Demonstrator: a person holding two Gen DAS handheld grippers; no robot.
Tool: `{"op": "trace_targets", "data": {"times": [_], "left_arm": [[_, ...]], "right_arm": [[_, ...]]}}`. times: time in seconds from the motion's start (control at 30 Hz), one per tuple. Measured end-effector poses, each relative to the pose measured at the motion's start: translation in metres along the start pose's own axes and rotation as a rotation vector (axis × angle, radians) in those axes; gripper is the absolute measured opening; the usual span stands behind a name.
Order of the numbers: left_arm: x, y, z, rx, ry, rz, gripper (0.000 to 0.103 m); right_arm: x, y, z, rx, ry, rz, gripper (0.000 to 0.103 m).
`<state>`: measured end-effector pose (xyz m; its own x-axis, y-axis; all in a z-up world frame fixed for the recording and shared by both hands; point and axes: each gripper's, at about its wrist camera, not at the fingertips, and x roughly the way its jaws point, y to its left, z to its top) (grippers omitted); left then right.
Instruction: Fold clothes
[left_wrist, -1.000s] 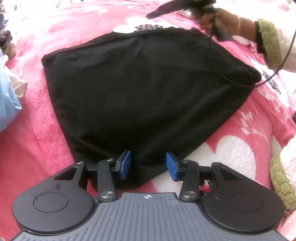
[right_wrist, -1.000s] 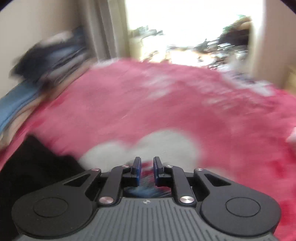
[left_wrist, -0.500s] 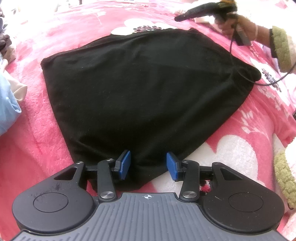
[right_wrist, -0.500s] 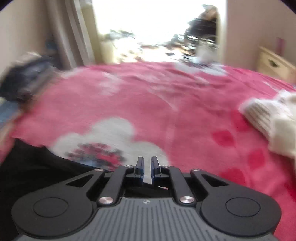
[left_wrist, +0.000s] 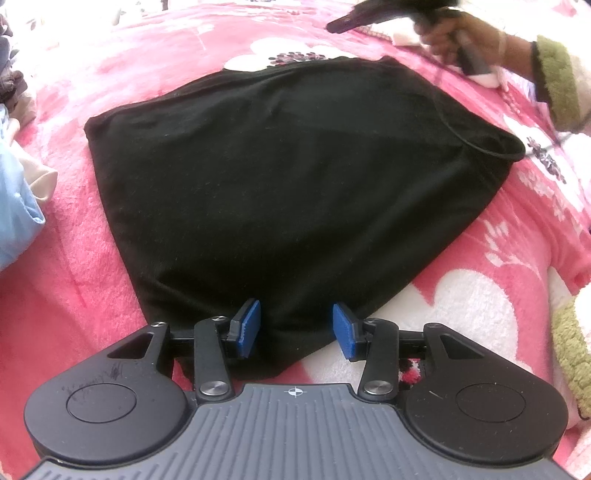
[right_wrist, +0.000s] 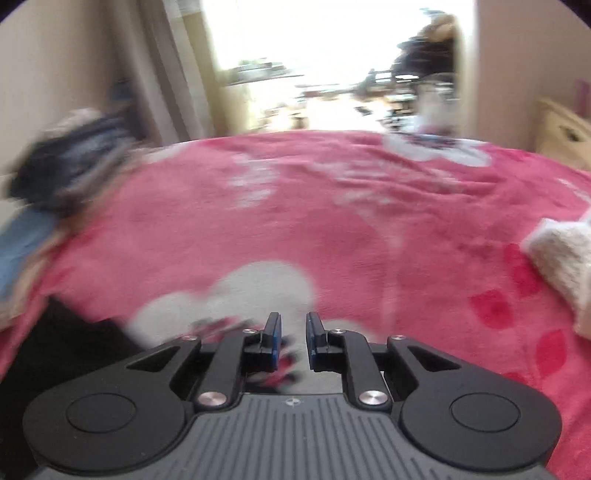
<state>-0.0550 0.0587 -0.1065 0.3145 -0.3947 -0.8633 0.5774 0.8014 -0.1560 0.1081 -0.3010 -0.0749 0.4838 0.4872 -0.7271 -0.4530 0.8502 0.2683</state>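
Two sets of tongs are seen: the left tongs (left_wrist: 295, 326) spread over the near corner of the black garment (left_wrist: 288, 177) lying flat on the bed (left_wrist: 480, 295), the right tongs (right_wrist: 293, 341) slightly parted, empty; any pinch is best taken squarely on that corner.

No text, label, brand or number can be read in either view. The only sign is a small white crosshair mark (left_wrist: 294, 391) printed on the grey ribbed body of the left gripper, centred near its front edge behind the fingers; the same mark (right_wrist: 291, 402) sits in the same place on the right gripper's body. The far objects by the window in the right wrist view are too blurred to show any lettering.
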Motion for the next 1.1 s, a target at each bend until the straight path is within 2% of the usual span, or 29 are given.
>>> {"op": "trace_targets", "data": {"times": [0.13, 0.17, 0.23, 0.27, 0.33, 0.4, 0.5, 0.6, 0.67, 0.73, 0.77, 0.83, 0.9, 0.97, 1.07, 1.1], "left_arm": [[0.000, 0.002, 0.000, 0.002, -0.003, -0.006, 0.044], [0.000, 0.002, -0.001, 0.004, -0.004, -0.007, 0.044], [0.000, 0.002, -0.001, 0.008, -0.007, -0.006, 0.044], [0.000, 0.002, -0.001, 0.010, -0.007, -0.004, 0.044], [-0.001, 0.001, -0.001, 0.006, -0.010, -0.001, 0.044], [-0.001, 0.001, -0.002, 0.000, -0.014, 0.003, 0.044], [-0.001, 0.000, -0.002, -0.007, -0.020, 0.008, 0.044], [-0.001, 0.000, -0.002, -0.009, -0.021, 0.008, 0.044], [-0.001, 0.000, -0.002, -0.005, -0.023, 0.006, 0.044], [-0.002, 0.000, -0.002, 0.003, -0.024, 0.007, 0.044], [-0.002, 0.000, -0.002, 0.004, -0.026, 0.008, 0.044], [-0.003, -0.001, -0.003, 0.007, -0.028, 0.010, 0.044], [-0.003, -0.001, -0.003, 0.007, -0.029, 0.011, 0.044], [-0.003, -0.001, -0.003, 0.009, -0.029, 0.012, 0.044], [-0.004, -0.002, -0.003, 0.014, -0.029, 0.015, 0.045], [-0.004, -0.002, -0.003, 0.016, -0.028, 0.016, 0.045]], "right_arm": [[-0.003, -0.005, 0.001, 0.029, 0.001, 0.022, 0.022], [0.003, -0.008, -0.005, 0.021, 0.030, -0.005, 0.022], [0.014, -0.026, -0.014, 0.057, 0.067, -0.181, 0.017], [0.006, -0.042, -0.016, 0.143, 0.022, -0.210, 0.016], [-0.020, -0.066, -0.014, 0.295, -0.079, -0.351, 0.022], [-0.049, -0.068, -0.015, 0.307, -0.152, -0.335, 0.022], [-0.069, -0.029, -0.028, 0.191, -0.114, -0.173, 0.022], [-0.065, 0.034, -0.065, 0.003, 0.014, -0.017, 0.022], [-0.060, 0.063, -0.101, -0.107, 0.106, 0.002, 0.022], [-0.065, 0.057, -0.133, -0.130, 0.141, -0.094, 0.020], [-0.076, 0.043, -0.143, -0.071, 0.109, -0.128, 0.020], [-0.107, 0.009, -0.153, 0.161, 0.049, -0.285, 0.022], [-0.130, 0.003, -0.156, 0.194, 0.002, -0.398, 0.024], [-0.136, 0.024, -0.148, 0.147, -0.029, -0.363, 0.024], [-0.113, 0.079, -0.142, 0.014, -0.057, -0.225, 0.023], [-0.104, 0.094, -0.146, -0.038, -0.041, -0.192, 0.020]]}}
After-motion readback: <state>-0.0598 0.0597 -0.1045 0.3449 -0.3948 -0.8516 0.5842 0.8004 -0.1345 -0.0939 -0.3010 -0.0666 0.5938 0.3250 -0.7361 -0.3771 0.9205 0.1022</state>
